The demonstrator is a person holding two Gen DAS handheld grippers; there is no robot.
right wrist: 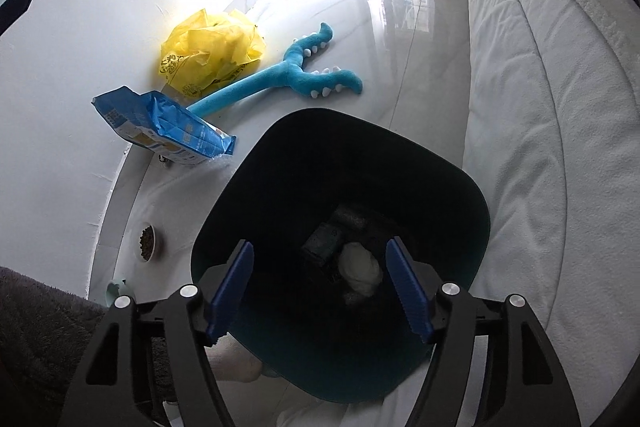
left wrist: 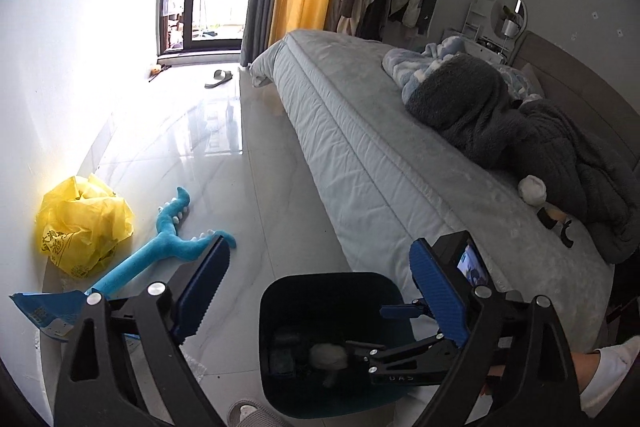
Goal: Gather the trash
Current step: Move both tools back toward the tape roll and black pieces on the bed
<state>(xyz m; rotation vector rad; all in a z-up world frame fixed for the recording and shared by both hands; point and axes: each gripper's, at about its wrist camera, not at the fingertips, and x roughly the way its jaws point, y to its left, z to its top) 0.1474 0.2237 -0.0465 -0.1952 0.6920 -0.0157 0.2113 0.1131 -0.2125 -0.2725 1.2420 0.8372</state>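
A: Dark bin status?
B: White wad lies on its bottom. Right gripper hangs above it, jaws apart, empty.
A: Left gripper?
B: Jaws wide, empty. Next, likely the yellow bag by the wall; approach low.

Crumpled white wad inside dark bin

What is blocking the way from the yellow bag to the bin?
Nothing solid blocks it. The yellow bag lies by the wall; the blue toy lies between it and the bin, low enough to lift over. The bin's top is open.
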